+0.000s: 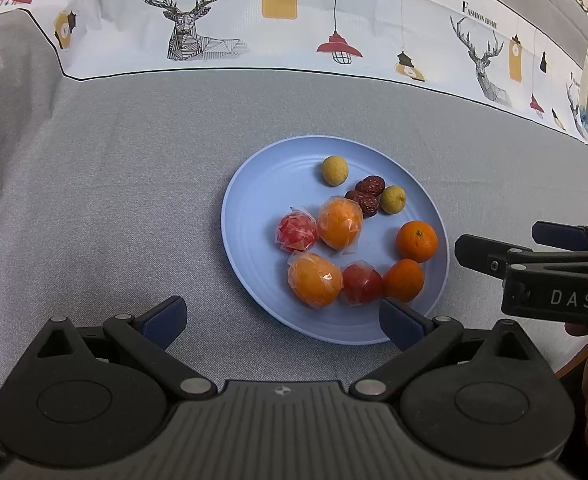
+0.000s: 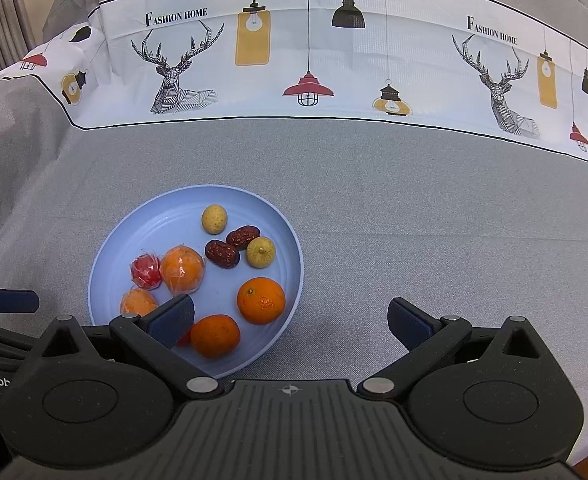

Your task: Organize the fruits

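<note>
- The left claw [image 1: 282, 320] hangs with its jaws spread wide and nothing between them, low over the bench [image 1: 114, 200], its right fingertip at the near rim of the blue plate [image 1: 246, 184].
- The right claw [image 2: 290, 320] is likewise spread wide and empty; its left fingertip overlaps the plate's near edge, its right one is over bare grey cloth.
- All the fruits lie on the plate: two bare oranges [image 2: 260, 300] toward its right rim, wrapped orange and red ones [image 1: 297, 234] on the left, two dark dates [image 2: 222, 254] and two yellow-green fruits [image 1: 334, 170] at the far side.
- Open cloth surrounds the plate, widest to its right in the right wrist view.
</note>
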{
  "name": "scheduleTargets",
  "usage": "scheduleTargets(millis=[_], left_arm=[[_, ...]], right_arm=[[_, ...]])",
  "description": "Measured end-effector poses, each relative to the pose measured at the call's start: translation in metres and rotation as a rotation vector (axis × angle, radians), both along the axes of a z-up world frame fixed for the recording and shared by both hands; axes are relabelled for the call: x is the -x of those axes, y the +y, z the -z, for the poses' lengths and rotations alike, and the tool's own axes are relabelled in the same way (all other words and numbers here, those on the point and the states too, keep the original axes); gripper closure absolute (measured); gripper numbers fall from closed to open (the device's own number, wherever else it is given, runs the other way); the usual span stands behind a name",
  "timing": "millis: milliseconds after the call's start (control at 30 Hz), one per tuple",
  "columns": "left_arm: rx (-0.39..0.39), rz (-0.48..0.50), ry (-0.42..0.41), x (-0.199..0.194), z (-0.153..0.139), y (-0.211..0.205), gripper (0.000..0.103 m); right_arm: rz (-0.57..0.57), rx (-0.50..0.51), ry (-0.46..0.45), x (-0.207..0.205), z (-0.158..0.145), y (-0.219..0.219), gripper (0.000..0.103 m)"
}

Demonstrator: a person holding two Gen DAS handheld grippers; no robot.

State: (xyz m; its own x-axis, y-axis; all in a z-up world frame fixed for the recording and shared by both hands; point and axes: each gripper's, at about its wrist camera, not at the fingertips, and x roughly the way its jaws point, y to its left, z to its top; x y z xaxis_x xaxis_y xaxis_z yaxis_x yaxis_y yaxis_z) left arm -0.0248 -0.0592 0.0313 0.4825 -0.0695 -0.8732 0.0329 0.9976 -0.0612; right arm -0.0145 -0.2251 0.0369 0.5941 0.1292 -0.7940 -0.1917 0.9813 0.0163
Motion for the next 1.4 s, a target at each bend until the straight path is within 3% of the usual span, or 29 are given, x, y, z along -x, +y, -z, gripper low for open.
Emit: scheduleTargets(millis=[1400], left_arm=[[-0.013,0.021,0.003,0.0002,0.0009,0.0003,0.001]], right_arm=[[-0.006,0.003,0.002,0.0002,-0.0003,0.0011,0.001]])
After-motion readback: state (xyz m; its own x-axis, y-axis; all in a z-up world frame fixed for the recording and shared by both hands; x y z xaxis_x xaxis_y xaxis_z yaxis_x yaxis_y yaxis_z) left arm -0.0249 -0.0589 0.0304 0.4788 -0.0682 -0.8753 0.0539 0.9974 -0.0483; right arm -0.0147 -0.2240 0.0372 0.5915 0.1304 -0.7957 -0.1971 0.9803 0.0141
